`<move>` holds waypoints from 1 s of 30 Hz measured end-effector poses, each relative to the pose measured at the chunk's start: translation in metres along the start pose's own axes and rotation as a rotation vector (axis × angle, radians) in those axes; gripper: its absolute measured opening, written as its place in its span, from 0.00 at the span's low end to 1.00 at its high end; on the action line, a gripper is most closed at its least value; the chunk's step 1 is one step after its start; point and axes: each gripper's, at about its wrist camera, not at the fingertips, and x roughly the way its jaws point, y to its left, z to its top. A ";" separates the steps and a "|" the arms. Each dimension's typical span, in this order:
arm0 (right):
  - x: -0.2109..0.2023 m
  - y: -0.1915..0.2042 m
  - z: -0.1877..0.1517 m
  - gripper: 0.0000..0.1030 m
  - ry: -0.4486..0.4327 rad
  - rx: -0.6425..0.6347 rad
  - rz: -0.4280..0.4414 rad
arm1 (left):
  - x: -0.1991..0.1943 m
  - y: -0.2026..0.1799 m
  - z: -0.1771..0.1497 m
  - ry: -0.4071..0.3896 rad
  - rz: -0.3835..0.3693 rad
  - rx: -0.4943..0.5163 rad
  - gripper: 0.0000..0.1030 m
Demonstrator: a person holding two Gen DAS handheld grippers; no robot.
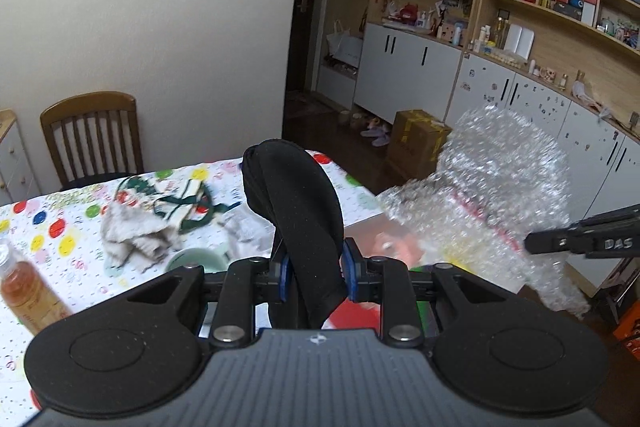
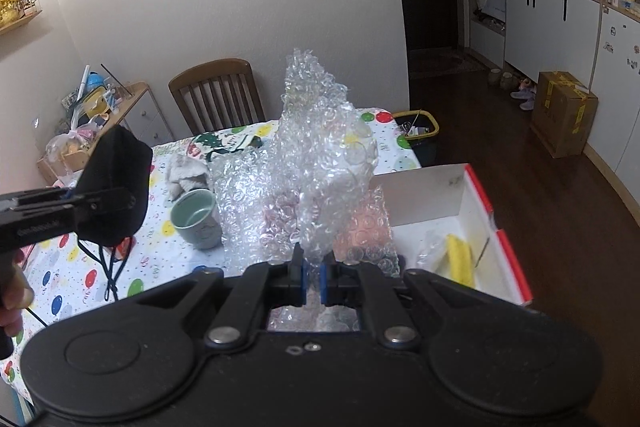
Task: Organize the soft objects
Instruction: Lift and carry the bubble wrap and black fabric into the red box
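Bubble wrap [image 2: 320, 155] stands pinched in the right gripper [image 2: 311, 277], raised above the table [image 2: 160, 259] beside the open box [image 2: 460, 195]. Left gripper [image 1: 314, 275] clamps a black mask [image 1: 296, 211], held up over the mug [image 1: 196, 261] and cloths [image 1: 136, 231].

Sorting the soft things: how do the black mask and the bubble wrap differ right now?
The black mask is opaque, small and smooth; the bubble wrap is clear, bulky and crinkled. The mask is in the left gripper, the wrap in the right gripper. Both are clamped between jaws, lifted above the table.
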 end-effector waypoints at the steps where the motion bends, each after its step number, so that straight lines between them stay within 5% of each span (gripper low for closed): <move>1: 0.001 -0.005 0.001 0.05 0.002 -0.002 0.000 | 0.002 -0.005 0.002 0.001 -0.002 0.001 0.24; 14: 0.025 -0.084 0.014 0.05 0.028 0.014 0.005 | 0.057 -0.088 0.017 0.034 -0.044 0.049 0.24; 30: 0.099 -0.121 0.026 0.05 0.139 0.023 -0.001 | 0.148 -0.143 0.006 0.203 -0.026 0.043 0.24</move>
